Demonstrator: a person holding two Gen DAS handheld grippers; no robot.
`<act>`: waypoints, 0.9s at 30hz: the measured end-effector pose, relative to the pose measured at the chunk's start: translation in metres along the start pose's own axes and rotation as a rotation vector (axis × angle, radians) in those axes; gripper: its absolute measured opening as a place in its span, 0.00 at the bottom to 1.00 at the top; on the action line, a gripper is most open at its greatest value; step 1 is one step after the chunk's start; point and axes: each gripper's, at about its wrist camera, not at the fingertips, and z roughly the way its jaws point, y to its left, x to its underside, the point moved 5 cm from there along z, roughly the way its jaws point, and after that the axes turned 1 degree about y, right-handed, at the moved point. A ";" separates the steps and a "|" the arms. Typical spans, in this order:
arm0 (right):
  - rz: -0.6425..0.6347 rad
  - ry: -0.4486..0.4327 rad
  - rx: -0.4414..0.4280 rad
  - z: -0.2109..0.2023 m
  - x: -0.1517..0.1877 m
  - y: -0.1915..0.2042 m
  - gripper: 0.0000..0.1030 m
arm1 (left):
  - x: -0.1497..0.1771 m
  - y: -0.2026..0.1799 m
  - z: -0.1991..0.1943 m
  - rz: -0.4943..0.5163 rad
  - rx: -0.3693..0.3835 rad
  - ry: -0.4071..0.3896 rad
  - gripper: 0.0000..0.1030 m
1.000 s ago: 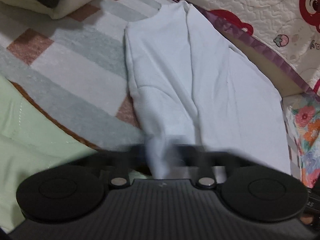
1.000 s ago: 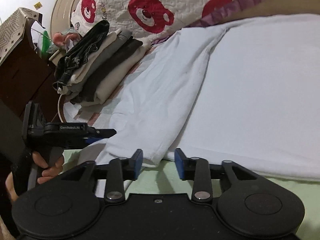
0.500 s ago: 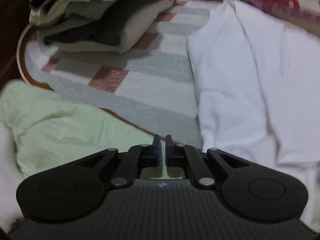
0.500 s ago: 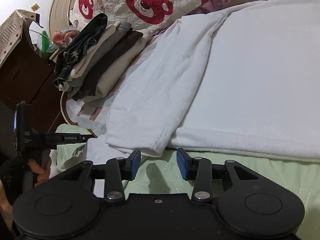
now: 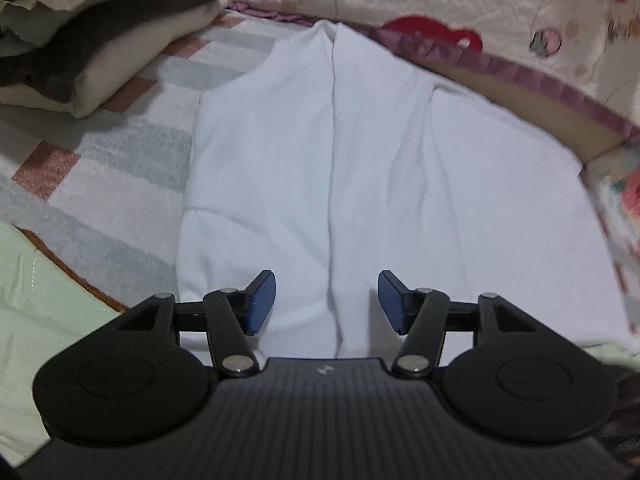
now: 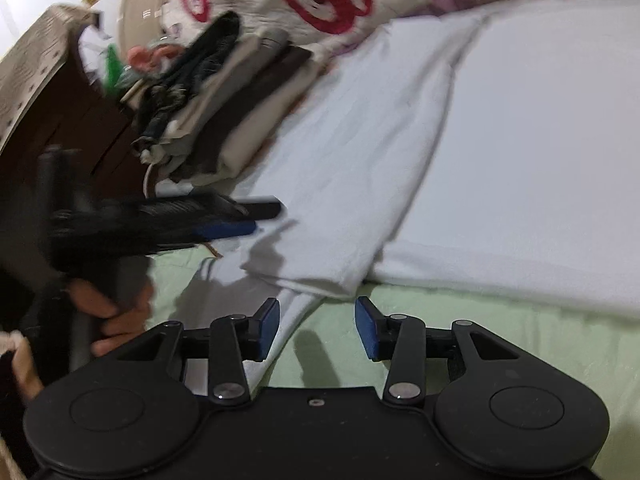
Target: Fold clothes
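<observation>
A white garment (image 5: 360, 184) lies flat on the bed, with a side folded in lengthwise over the body. My left gripper (image 5: 326, 300) is open and empty, just above the garment's near hem, its jaws either side of the fold line. In the right wrist view the same garment (image 6: 500, 152) fills the right side. My right gripper (image 6: 317, 326) is open and empty, over the green sheet just short of the folded corner (image 6: 344, 280). The left gripper (image 6: 256, 218) shows there too, blurred, at the garment's left edge.
A stack of folded clothes (image 5: 80, 32) sits at the far left on a striped blanket (image 5: 132, 152). A bear-print quilt (image 5: 460, 4) lies behind the garment. A green sheet (image 6: 500, 332) covers the near side. A dark wooden cabinet (image 6: 60, 120) stands left of the bed.
My left gripper let go of the white cloth, swung left while shut, then came back over the garment's hem and opened. My right gripper opened a bit wider and stayed near the folded corner.
</observation>
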 end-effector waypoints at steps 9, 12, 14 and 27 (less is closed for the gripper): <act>-0.206 -0.106 0.256 -0.039 -0.091 -0.006 0.50 | 0.001 0.005 -0.009 -0.050 0.066 0.028 0.55; -0.306 -0.157 0.333 -0.053 -0.121 0.016 0.59 | -0.011 0.001 -0.021 -0.050 0.058 -0.001 0.56; -0.313 -0.196 0.356 -0.063 -0.140 0.027 0.61 | -0.017 -0.002 -0.029 -0.043 0.053 -0.008 0.56; -0.110 -0.253 0.295 -0.050 -0.176 0.011 0.15 | -0.066 -0.019 -0.111 0.124 -0.092 -0.107 0.56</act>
